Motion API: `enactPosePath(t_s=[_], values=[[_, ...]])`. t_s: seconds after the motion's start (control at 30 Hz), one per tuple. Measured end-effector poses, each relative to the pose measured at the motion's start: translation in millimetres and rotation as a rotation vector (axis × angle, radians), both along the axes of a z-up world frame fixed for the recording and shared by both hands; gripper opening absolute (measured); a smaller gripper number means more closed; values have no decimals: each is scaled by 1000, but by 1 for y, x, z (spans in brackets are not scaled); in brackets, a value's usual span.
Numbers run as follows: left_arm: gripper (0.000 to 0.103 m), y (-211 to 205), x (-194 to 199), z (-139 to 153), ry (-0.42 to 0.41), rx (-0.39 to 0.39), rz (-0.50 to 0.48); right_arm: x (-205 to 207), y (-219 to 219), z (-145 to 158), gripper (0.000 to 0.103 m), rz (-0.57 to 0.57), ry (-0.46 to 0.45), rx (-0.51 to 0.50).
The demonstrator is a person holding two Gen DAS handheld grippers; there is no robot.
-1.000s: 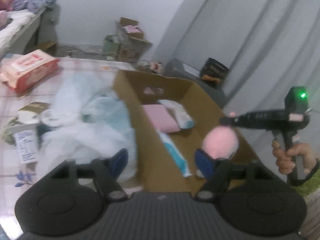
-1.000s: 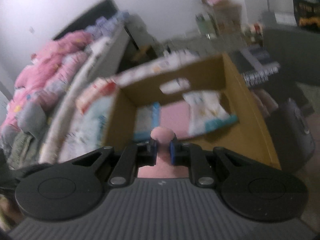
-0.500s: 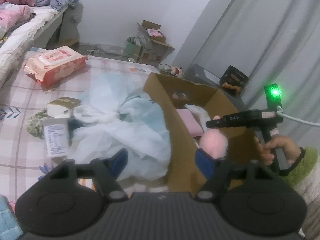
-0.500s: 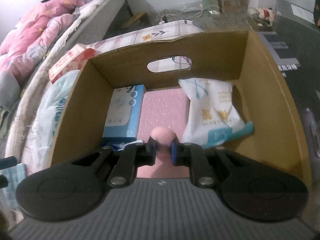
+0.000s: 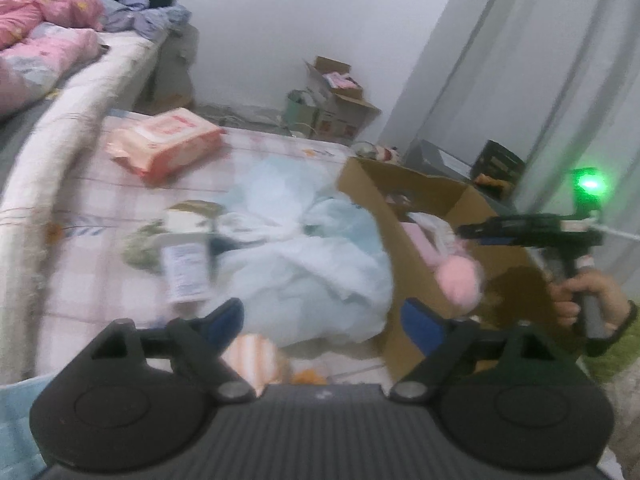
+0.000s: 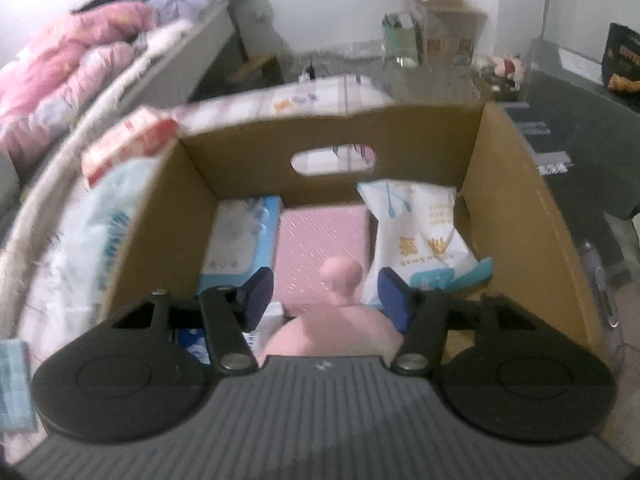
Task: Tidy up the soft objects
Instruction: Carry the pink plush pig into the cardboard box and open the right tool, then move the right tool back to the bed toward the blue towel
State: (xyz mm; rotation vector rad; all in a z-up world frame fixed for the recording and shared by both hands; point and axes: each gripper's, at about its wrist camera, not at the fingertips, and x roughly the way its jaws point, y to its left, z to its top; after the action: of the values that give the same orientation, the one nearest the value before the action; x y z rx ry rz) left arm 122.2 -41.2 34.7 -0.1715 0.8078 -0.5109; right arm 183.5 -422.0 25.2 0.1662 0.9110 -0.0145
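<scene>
A pink plush toy (image 6: 340, 280) hangs over the open cardboard box (image 6: 520, 220). It sits between the fingers of my right gripper (image 6: 326, 296), whose jaws are opening; a gap shows on each side of the toy. In the left wrist view the same toy (image 5: 460, 284) droops below the right gripper (image 5: 464, 232) inside the box (image 5: 404, 264). A blue tissue pack (image 6: 240, 236), a pink pack (image 6: 320, 240) and a white packet (image 6: 420, 232) lie in the box. My left gripper (image 5: 322, 320) is opening over the bedspread with nothing between its fingers.
A crumpled pale blue plastic bag (image 5: 312, 248) lies left of the box. An orange-pink wipes pack (image 5: 168, 144), a small white box (image 5: 184, 272) and a striped soft thing (image 5: 252, 360) lie on the checked bedspread. A hand (image 5: 588, 296) holds the right gripper's handle.
The right jaws, shut on the pink toy before, have spread apart and no longer pinch it. The left gripper has drawn back from the box and opened wider.
</scene>
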Motion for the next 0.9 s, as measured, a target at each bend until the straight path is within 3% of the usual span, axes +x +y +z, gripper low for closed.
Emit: enactPosePath(t_s=[0.1,0.23,0.4,0.6,0.73,0.83,0.9], values=[[88,22,-17,2,-9,32,46,-26,5,22,60,-23,-67,35],[88,54,-43,-1,-9,63,114,-62,22,47,60,-3,-141,162],[88,92,-76,-5,-8,92,189,-86,70,57,60,101,-148,316],[88,130,-106,-10,-23,147,286,-85,160,40,60,281,-58,458],[87,147,-118,-16,-29,193,337,-76,226,11,60,367,55,537],[85,159,-120,-23,-22,227,382,-75,275,-13,59,428,138,551],[78,168,-119,-29,-5,238,405,-75,303,-31,58,447,193,531]])
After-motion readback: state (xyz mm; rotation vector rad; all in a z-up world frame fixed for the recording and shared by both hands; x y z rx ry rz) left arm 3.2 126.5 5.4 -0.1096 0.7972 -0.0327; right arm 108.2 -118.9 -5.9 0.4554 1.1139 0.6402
